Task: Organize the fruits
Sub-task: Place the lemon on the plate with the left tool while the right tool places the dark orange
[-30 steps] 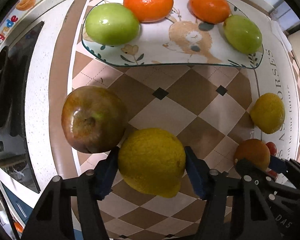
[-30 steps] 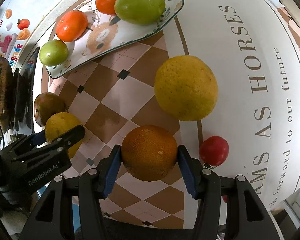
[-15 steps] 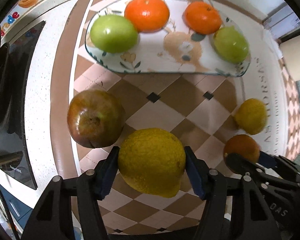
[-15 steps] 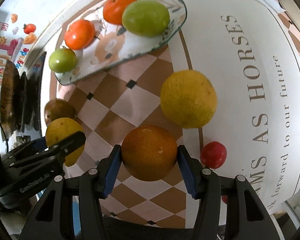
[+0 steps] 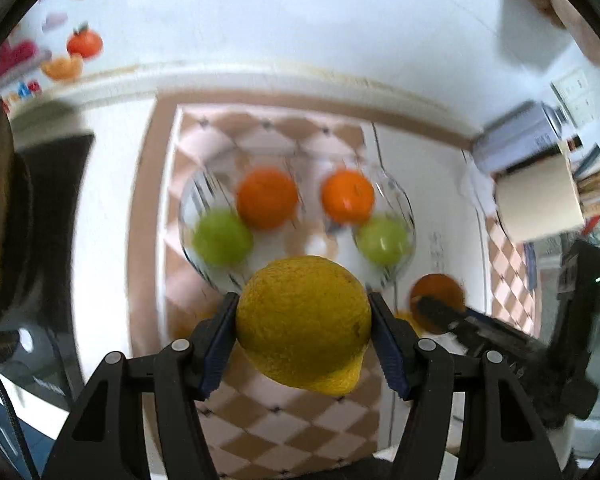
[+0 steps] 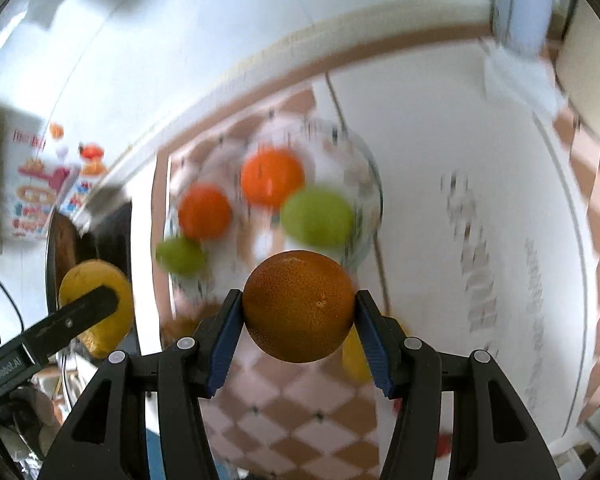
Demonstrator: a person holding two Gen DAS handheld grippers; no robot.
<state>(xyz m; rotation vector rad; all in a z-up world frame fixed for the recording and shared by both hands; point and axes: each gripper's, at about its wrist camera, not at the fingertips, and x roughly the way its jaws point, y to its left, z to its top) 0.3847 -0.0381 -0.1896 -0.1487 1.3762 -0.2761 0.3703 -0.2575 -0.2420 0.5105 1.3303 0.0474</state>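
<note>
My left gripper (image 5: 303,326) is shut on a yellow lemon (image 5: 303,324) and holds it high above the checkered mat. My right gripper (image 6: 299,326) is shut on a dark orange (image 6: 299,306), also lifted. Both views are blurred. Beyond lies the patterned plate (image 5: 402,204) with two tangerines (image 5: 267,198) and two green apples (image 5: 222,237). The plate also shows in the right wrist view (image 6: 366,184). The orange and right gripper show at the right of the left wrist view (image 5: 438,294); the lemon shows at the left of the right wrist view (image 6: 96,308).
A checkered mat (image 5: 300,428) covers the white counter. A second yellow fruit (image 6: 356,356) peeks out behind my right finger. A dark stove (image 5: 48,216) is at the left. A cream container (image 5: 540,200) and a spray can (image 5: 516,136) stand at the right.
Both grippers have risen sharply with their fruits, and the plate now looks smaller and farther off. The brown apple has gone out of sight.
</note>
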